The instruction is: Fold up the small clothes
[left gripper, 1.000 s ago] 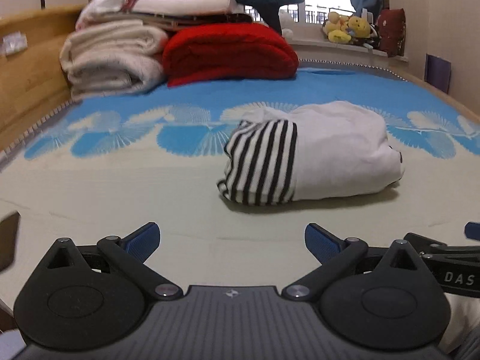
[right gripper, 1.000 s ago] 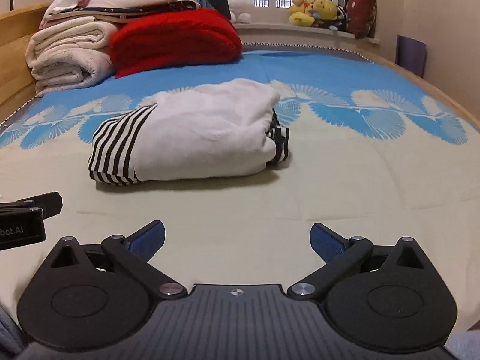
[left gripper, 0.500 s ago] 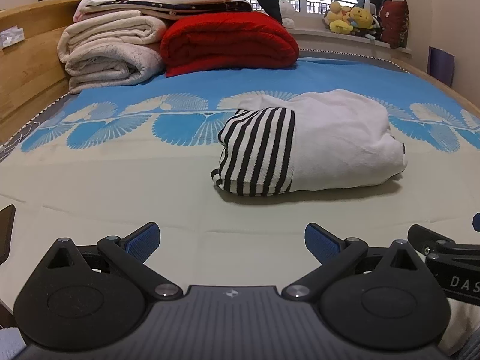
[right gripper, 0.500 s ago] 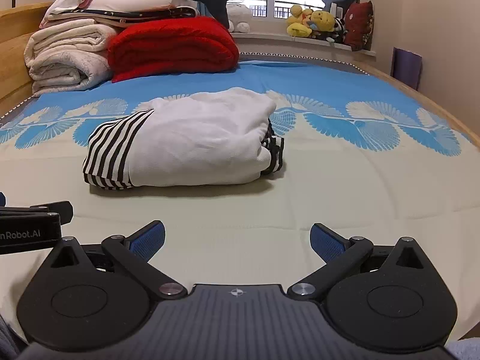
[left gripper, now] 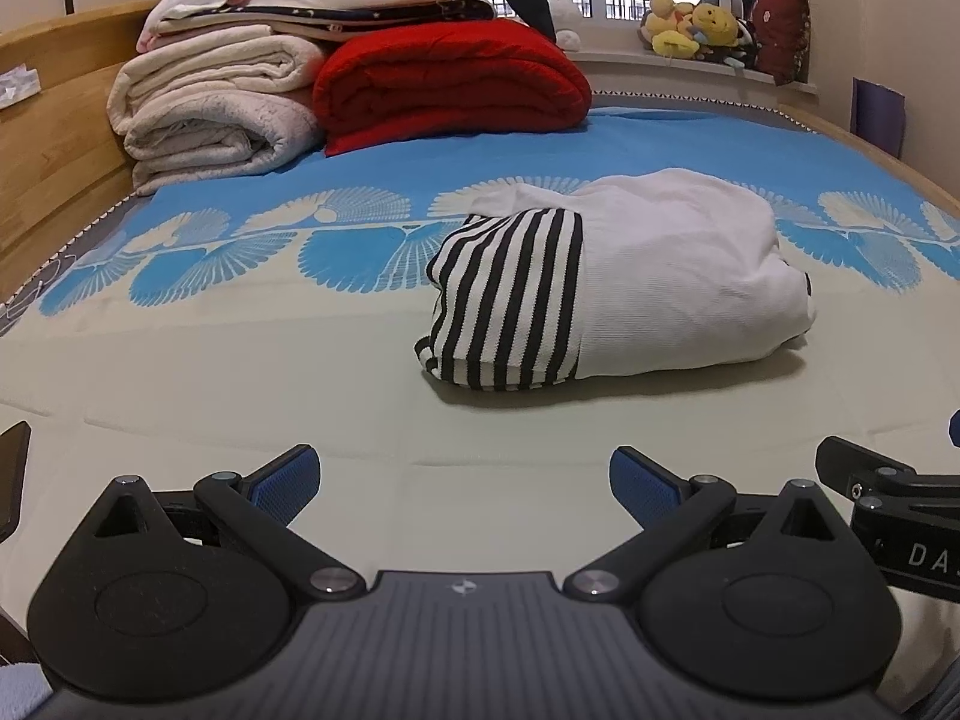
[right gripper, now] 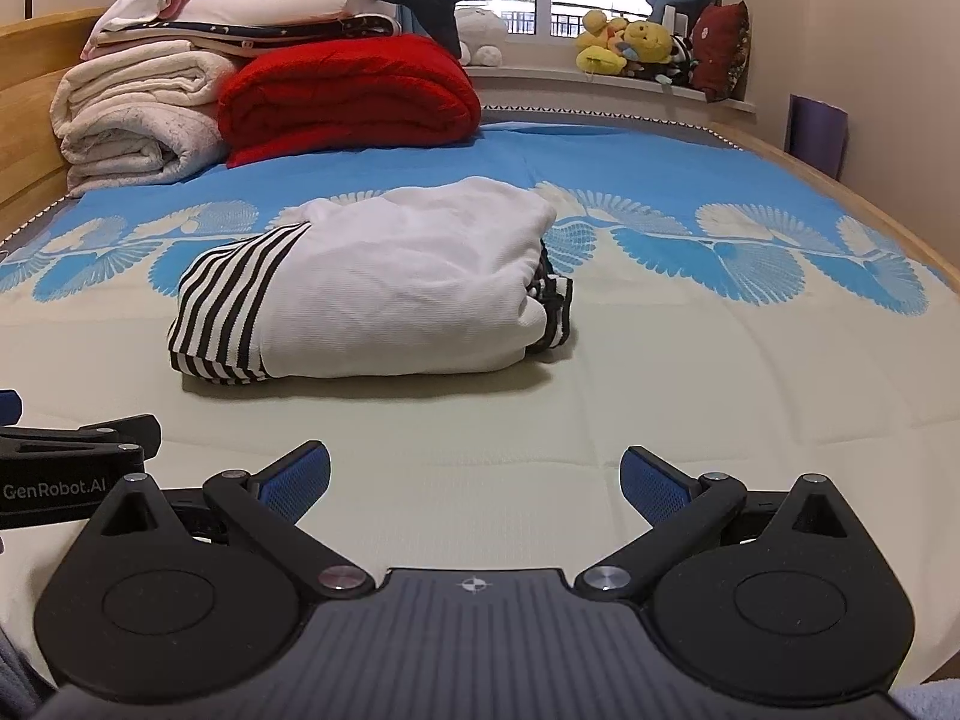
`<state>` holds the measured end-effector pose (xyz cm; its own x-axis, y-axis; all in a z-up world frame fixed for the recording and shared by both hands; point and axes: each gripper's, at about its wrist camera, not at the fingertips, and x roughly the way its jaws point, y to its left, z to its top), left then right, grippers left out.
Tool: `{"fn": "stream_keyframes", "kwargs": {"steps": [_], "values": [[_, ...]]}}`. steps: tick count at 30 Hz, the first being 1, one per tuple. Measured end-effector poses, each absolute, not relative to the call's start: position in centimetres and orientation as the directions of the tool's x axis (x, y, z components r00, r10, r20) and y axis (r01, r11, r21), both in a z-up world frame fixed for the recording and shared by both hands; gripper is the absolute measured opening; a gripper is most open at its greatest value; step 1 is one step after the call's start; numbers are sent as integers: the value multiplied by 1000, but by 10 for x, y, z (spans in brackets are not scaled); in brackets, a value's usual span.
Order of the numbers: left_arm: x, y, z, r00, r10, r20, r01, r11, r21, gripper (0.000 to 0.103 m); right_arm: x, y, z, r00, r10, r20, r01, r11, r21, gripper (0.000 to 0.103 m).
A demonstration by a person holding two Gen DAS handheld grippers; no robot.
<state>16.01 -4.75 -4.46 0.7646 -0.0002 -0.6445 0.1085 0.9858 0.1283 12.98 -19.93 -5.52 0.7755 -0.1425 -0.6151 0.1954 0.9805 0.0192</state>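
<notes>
A folded white garment with black-and-white striped sleeves (left gripper: 612, 282) lies on the bed as a compact bundle. It also shows in the right wrist view (right gripper: 384, 288). My left gripper (left gripper: 465, 483) is open and empty, low over the sheet, well short of the garment. My right gripper (right gripper: 474, 480) is open and empty too, also short of the bundle. The right gripper's body shows at the right edge of the left wrist view (left gripper: 894, 522). The left gripper's body shows at the left edge of the right wrist view (right gripper: 72, 462).
The bed sheet (left gripper: 240, 372) is cream near me and blue farther away. Folded white blankets (left gripper: 210, 114) and a red quilt (left gripper: 450, 84) are stacked at the head. Plush toys (left gripper: 696, 30) sit on the windowsill. A wooden bed frame (left gripper: 48, 138) runs along the left.
Both grippers have tilted slightly and drawn back a little, so the garment sits a bit lower in view. The garment has not moved. Both jaws stay open.
</notes>
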Motion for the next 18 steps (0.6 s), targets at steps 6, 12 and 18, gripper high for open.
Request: {"fn": "stream_keyframes", "kwargs": {"steps": [6, 12, 18], "values": [[160, -46, -45, 764, 5, -645, 102, 986, 129, 103, 130, -199, -55, 775, -144, -615, 193, 981, 14, 102], [160, -46, -45, 765, 5, -644, 104, 986, 132, 103, 131, -198, -56, 773, -147, -617, 196, 981, 11, 102], [161, -46, -45, 764, 5, -645, 102, 986, 129, 103, 131, -197, -56, 773, -150, -616, 196, 981, 8, 102]]}}
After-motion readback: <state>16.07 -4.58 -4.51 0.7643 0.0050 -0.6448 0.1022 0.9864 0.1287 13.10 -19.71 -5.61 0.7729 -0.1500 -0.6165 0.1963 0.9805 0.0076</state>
